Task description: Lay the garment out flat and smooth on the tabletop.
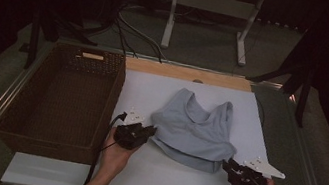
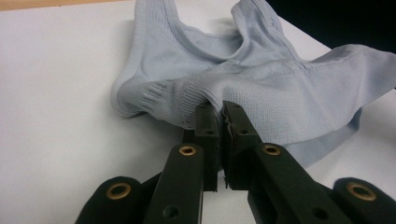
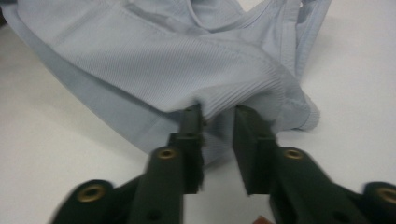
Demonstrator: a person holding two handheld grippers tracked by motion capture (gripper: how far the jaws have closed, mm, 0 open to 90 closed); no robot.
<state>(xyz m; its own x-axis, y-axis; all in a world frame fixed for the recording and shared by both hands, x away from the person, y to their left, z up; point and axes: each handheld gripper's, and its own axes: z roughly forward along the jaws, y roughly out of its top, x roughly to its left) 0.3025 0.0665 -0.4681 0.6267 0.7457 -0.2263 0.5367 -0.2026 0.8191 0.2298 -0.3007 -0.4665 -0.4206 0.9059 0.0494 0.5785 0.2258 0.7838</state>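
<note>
Between both claws lies a light, limp grey sports bra (image 1: 195, 130): left gripper (image 2: 220, 114) clamps its ribbed hem; right gripper (image 3: 218, 116) gapes around a fold.

My high view is dim, the room beyond the counter (image 1: 147, 181) nearly black. Both gripper views look brighter and evenly lit; the right gripper view is soft, its near fingers (image 3: 191, 140) blurred.

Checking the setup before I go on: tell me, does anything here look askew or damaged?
Nothing looks damaged. The grey top lies rumpled and slightly askew on the white board, lower corners bunched at the left gripper and right gripper. The basket sits squarely.
</note>
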